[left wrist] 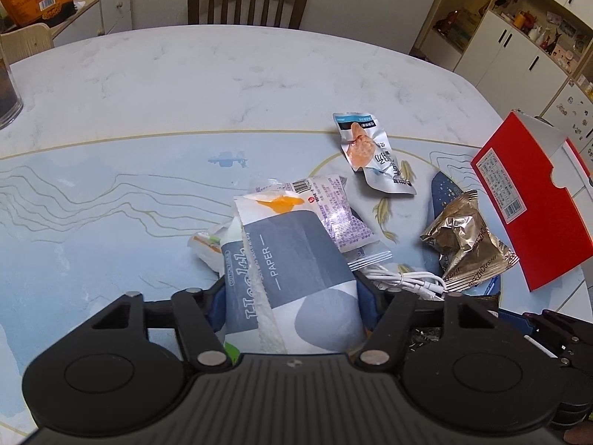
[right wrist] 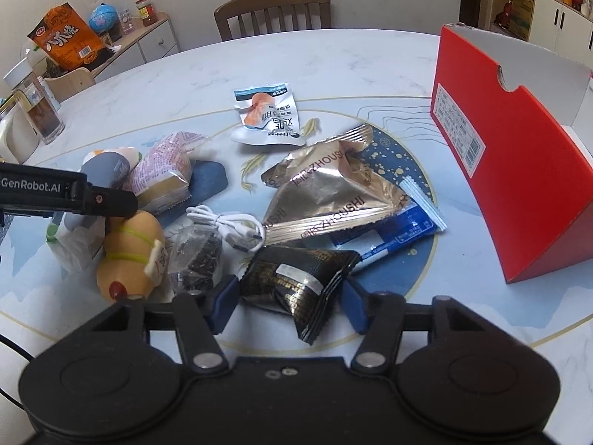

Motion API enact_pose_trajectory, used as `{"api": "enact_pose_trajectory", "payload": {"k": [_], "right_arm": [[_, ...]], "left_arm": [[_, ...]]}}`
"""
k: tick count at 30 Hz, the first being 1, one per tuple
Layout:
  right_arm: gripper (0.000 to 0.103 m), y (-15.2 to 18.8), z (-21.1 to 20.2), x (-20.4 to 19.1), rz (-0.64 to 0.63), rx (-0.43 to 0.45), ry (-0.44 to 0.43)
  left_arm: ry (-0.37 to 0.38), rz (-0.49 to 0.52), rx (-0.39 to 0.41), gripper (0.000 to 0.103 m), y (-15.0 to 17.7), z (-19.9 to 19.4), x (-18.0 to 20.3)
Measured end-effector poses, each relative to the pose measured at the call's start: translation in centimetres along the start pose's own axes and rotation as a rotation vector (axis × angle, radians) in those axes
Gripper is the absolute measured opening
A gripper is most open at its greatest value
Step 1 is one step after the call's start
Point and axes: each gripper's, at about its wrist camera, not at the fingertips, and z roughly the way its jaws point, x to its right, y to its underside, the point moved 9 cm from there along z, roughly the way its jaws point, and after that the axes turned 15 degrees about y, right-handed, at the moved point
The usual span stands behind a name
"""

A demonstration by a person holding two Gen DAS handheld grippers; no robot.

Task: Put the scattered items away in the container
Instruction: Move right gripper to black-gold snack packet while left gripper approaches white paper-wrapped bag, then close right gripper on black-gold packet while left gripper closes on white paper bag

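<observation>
Nearest the lenses, a tissue pack [left wrist: 296, 270] was clamped between the pads of the left gripper [left wrist: 292, 296], and a black foil sachet [right wrist: 296, 285] was pinched across its middle by the right gripper [right wrist: 289, 300], both among the clutter on the table [left wrist: 185, 85]. Both items were judged light, soft and crushable (the foil probably slippery), so a mid-body hold seemed best. Both grippers were angled steeply downward. The red box [right wrist: 519, 185], presumably the container, stood open to the right.

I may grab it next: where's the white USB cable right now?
In the right wrist view the white USB cable lies coiled centre-left on the table, between the clear packet of dark snacks and the gold foil packet.
</observation>
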Motion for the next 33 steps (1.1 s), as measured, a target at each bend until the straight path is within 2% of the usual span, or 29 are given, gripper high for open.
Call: {"api": "enact_pose_trajectory", "payload": {"k": [3, 10, 18, 33], "right_arm": [[0.044, -0.1, -0.3, 0.1, 0.014, 0.018, 0.002], [0.035, -0.2, -1.1, 0.4, 0.047, 0.044, -0.007], [0.034, -0.3, -2.0, 0.7, 0.079, 0.065, -0.005], [0.034, -0.9, -5.1, 2.8, 0.152, 0.115, -0.008]], "left_arm": [[-0.006, 0.009, 0.007, 0.059, 0.0, -0.3, 0.1], [-0.017, 0.023, 0.031, 0.055, 0.0, -1.2, 0.3], [-0.027, 0.056, 0.039, 0.055, 0.2, -2.5, 1.2], [0.014, 0.114, 0.052, 0.055, 0.4, -5.1, 4.8]]}}
